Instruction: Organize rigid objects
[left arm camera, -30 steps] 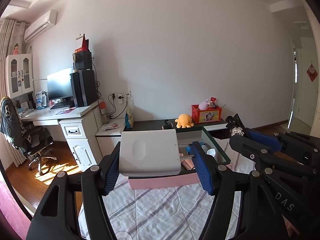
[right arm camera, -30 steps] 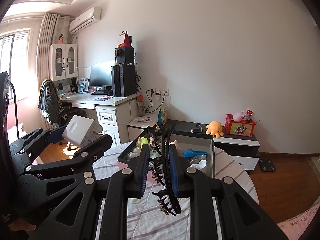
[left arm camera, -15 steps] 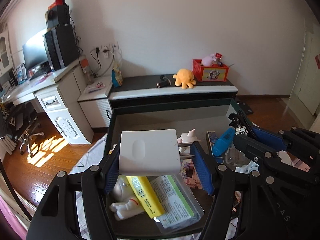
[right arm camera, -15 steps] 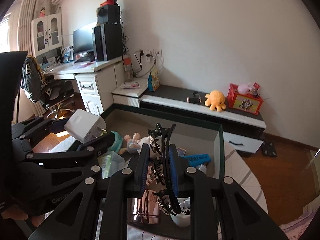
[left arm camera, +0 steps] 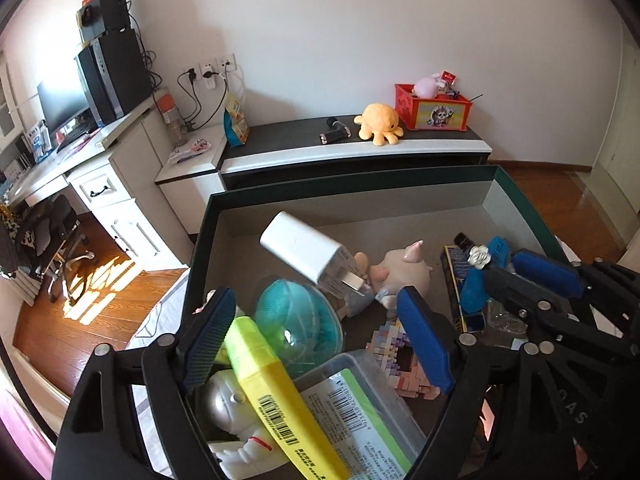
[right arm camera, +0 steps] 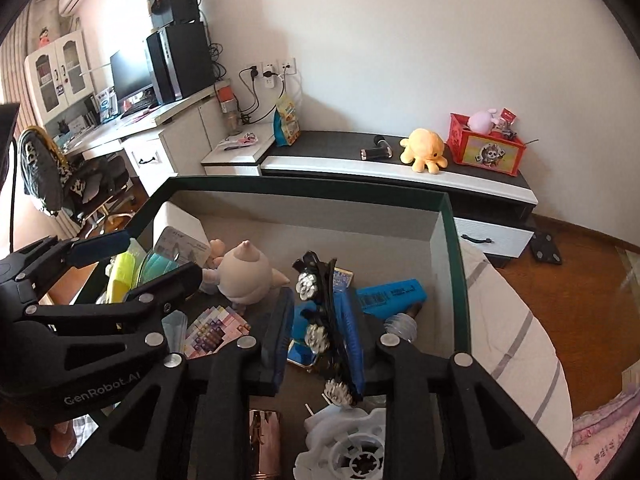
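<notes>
A dark green storage box point(left arm camera: 400, 184) holds several small things. A white power adapter point(left arm camera: 308, 254) lies tilted inside it, free of my left gripper point(left arm camera: 320, 344), whose blue pads stand wide apart above a yellow highlighter point(left arm camera: 276, 392) and a teal ball point(left arm camera: 296, 320). The adapter also shows in the right wrist view point(right arm camera: 180, 232). My right gripper point(right arm camera: 320, 328) is low inside the box point(right arm camera: 448, 248); a black hair claw with silver flowers point(right arm camera: 320, 316) sits between its pads, leaning on the right pad, with a gap at the left pad.
The box also holds a pig toy point(left arm camera: 404, 268), a blue case point(right arm camera: 392, 296), a pixel-block piece point(left arm camera: 400, 360), a labelled clear case point(left arm camera: 360, 420) and a white figure point(left arm camera: 236, 440). A low cabinet point(left arm camera: 352, 148) stands behind. The box rests on a striped cloth point(right arm camera: 512, 320).
Both grippers dropped into the box. My left gripper opened and let go of the white adapter, which now lies in the box. My right gripper's pads spread around the hair claw.
</notes>
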Available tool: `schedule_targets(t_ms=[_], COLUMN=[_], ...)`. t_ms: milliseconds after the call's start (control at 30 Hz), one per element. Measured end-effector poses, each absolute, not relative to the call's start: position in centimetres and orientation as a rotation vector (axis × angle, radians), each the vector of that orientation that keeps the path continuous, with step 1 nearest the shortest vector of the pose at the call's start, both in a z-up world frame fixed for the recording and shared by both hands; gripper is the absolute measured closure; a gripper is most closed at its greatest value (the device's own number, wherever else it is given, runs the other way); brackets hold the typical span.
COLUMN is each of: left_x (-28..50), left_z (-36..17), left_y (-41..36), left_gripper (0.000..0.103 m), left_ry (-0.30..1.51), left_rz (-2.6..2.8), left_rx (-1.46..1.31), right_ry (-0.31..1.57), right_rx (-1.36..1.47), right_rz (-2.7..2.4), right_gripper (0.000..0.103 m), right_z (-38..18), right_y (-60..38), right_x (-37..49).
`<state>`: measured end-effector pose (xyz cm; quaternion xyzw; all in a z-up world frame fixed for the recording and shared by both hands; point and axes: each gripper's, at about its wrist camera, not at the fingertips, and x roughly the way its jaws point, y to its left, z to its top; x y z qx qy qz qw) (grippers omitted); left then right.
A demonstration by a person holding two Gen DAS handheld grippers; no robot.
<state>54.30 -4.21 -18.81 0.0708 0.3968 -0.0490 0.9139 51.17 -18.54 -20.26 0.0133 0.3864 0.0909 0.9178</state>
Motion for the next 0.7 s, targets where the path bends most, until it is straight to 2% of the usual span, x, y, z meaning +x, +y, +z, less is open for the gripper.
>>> schedule_targets(t_ms=[33,67,133,367,467,700], left_x=[54.1,54.0,53.7,49.1,46.4,39.8], left_z=[-18.7,-18.5,-18.1,-15.8,-14.5,-11.6], left_y=[-3.9,-3.6,-2.7,-1.7,-1.1,-0.6], left_gripper=[0.016,0.015,0.002,0.002,0.001,0.001], left_ry=[0.814,0.814,0.822,0.746,0.706,0.598], left_rz=[-0.090,-0.087,-0.108,-0.124,-0.133,-0.130], left_rx=[0.137,0.120,0.069,0.049,0.034,0.036], right_ry=[0.792,0.783,0.754,0.714,0.686,0.607], right_rx=[0.041,0.054,0.075,0.084,0.082,0.056], right_rz=[0.181,0.172,0.159,0.193,0.176,0.180], right_gripper=[0.057,0.036,0.014,0.012,0.000,0.000], right_z=[-20.1,-19.8,-19.0,-16.7,-15.6,-12.6], right_y=[-18.7,-18.9,-19.4,-19.3,-19.2,-18.2], right_x=[51.0,50.7,49.8,46.6,44.5,38.5])
